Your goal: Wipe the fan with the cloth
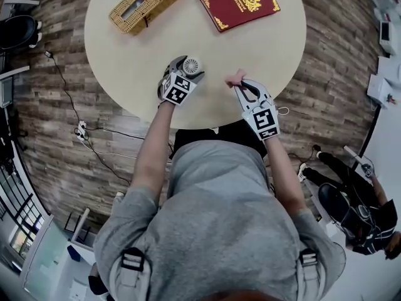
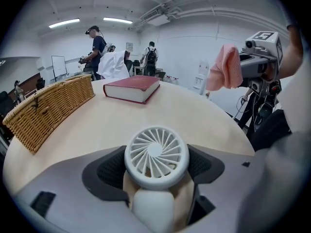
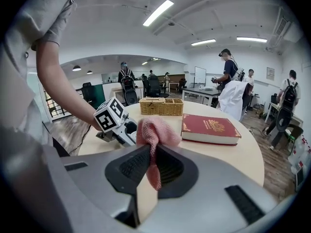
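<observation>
Clamping the fan [image 2: 156, 154] in your left gripper [image 1: 183, 69] and the cloth [image 3: 154, 130] in your right gripper [image 1: 245, 88], you needed light, steady strokes.

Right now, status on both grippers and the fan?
Left gripper shut on fan. Right gripper shut on pink cloth, apart from fan. Nothing between them.

My left gripper [image 1: 185, 68] clamped on small white round fan [image 2: 156, 152]; my right gripper [image 1: 243, 86] pinches pink knit cloth [image 3: 155, 130]. Both bare forearms reach forward, grippers apart.
</observation>
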`<state>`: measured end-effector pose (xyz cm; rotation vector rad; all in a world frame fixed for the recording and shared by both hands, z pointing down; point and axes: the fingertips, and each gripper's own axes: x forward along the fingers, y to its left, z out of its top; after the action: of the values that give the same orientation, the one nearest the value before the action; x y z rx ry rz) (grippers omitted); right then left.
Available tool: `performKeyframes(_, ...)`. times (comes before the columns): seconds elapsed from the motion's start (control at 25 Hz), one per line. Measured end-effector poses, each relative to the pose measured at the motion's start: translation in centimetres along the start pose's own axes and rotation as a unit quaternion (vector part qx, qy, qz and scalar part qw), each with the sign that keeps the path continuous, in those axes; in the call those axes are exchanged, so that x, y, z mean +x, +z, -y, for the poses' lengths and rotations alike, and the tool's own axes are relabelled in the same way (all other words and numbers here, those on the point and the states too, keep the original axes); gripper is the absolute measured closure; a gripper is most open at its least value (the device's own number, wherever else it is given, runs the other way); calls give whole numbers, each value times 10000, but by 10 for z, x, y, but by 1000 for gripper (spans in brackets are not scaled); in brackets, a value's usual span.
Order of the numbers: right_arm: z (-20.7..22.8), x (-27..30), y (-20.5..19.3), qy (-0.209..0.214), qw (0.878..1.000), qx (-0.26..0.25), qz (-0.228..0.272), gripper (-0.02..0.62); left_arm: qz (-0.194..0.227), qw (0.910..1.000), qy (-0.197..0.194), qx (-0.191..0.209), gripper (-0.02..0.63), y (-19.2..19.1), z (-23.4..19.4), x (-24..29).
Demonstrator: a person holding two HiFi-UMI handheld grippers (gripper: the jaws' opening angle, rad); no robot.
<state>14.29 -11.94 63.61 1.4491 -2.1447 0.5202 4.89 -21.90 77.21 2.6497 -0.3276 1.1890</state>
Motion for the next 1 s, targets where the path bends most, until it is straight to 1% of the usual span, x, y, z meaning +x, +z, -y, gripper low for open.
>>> performKeyframes(0.12,-3,-5,6,169,9997,-157,-7,555,-65,9999,61,-81,222,-4,6,-6)
performKeyframes(0.32,2,-10,14,368,9985,-404,29,555,-153,9996,228,-13,222,-7,16,-21)
performKeyframes(0.56,2,-16,23,663,9959,-608,136,555,-65,9984,566,68,222,15,29,-46)
performKeyframes(0.72,-5,-19,34,883,9930,-730,277,555,13,9975,699,64,222,30,41,-62)
performKeyframes(1.0,-16,-29,43,1357,9853,-941,433,555,1,9954,944,164,222,49,66,-82)
